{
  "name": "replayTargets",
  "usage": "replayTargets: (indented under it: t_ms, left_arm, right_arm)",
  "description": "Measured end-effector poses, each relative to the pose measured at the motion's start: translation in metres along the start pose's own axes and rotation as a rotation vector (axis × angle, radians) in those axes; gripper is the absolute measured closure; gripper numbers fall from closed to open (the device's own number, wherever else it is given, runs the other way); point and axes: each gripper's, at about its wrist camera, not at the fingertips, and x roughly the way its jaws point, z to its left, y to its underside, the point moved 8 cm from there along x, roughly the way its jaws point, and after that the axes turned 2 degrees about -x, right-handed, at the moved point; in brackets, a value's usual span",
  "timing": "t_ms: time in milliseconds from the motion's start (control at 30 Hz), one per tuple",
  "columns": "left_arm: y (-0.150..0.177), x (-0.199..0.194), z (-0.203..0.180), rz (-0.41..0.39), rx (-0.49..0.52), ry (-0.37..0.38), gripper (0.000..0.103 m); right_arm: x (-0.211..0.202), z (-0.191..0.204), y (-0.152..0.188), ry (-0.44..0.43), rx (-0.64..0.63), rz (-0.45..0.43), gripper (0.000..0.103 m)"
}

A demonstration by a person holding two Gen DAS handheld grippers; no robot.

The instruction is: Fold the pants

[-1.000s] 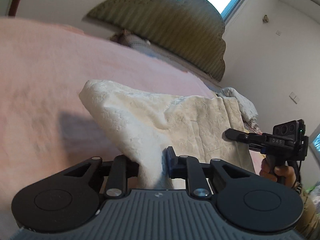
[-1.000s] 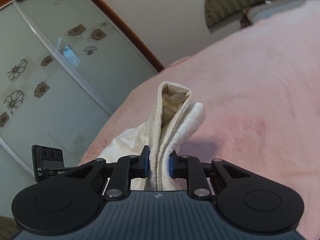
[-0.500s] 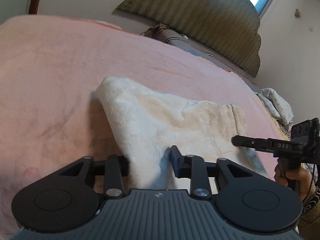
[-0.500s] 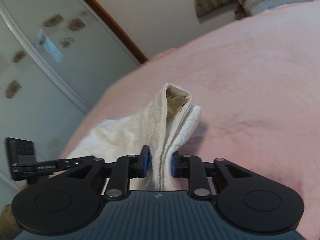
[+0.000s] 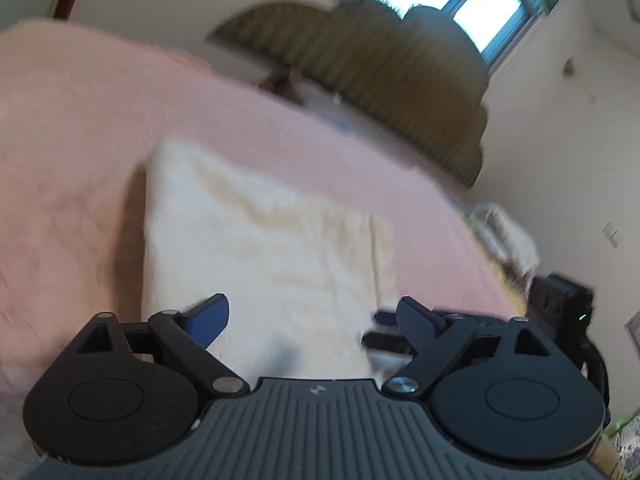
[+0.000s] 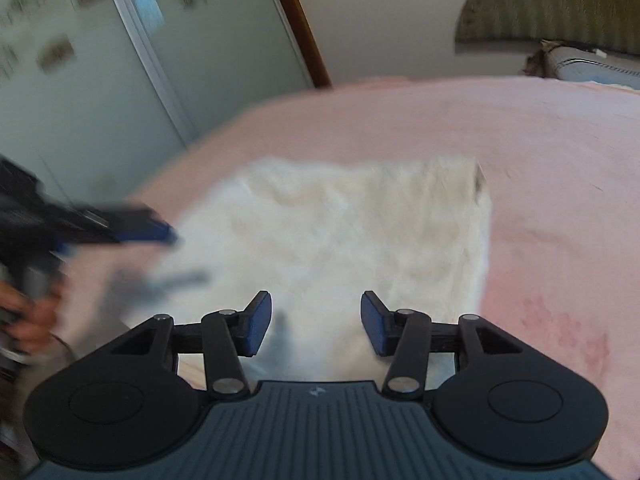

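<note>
We let go of the folded cream pants on the pink bed.

Both our left tongs [image 5: 310,320] and right tongs [image 6: 316,326] have just been opening and now stand released, nothing between them. The pants [image 6: 340,232] lie flat in a squarish fold near the bed's [image 6: 540,152] near edge, just ahead of and below both tongs. We judge that a dragging pad could snag the top layer and undo the fold.

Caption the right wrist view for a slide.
Right gripper, jaws just opened and empty, above cream folded pants lying flat on the pink bedspread.
</note>
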Motion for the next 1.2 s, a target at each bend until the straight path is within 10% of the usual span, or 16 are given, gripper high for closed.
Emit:
replayTargets:
  t_ms: [200, 333, 467, 567, 733, 867, 1033, 1200]
  left_arm:
    - [0.002, 0.007, 0.019, -0.023, -0.096, -0.003, 0.012]
    - [0.015, -0.012, 0.009, -0.051, 0.016, -0.094, 0.014]
    - [0.033, -0.054, 0.000, -0.114, 0.082, -0.188, 0.011]
    - [0.056, -0.077, -0.013, -0.142, 0.140, -0.279, 0.009]
    - [0.093, -0.101, -0.031, -0.080, 0.205, -0.377, 0.007]
    - [0.098, -0.099, -0.025, -0.108, 0.220, -0.456, 0.000]
    - [0.099, -0.075, -0.003, -0.057, 0.182, -0.622, 0.002]
    - [0.104, -0.071, -0.004, -0.047, 0.139, -0.573, 0.001]
  right_arm:
    - [-0.013, 0.019, 0.001, 0.031, 0.026, -0.059, 0.053]
    - [-0.006, 0.040, 0.025, 0.090, -0.153, 0.032, 0.046]
    - [-0.029, 0.051, 0.025, 0.113, -0.062, 0.007, 0.032]
    - [-0.055, 0.076, 0.032, 0.028, 0.008, 0.002, 0.000]
    - [-0.087, 0.116, 0.080, -0.091, 0.196, 0.306, 0.000]
    - [-0.123, 0.139, 0.083, -0.331, 0.246, 0.200, 0.000]
    - [-0.088, 0.099, 0.078, 0.312, 0.115, 0.094, 0.000]
    - [-0.050, 0.091, 0.086, 0.328, 0.134, 0.061, 0.000]
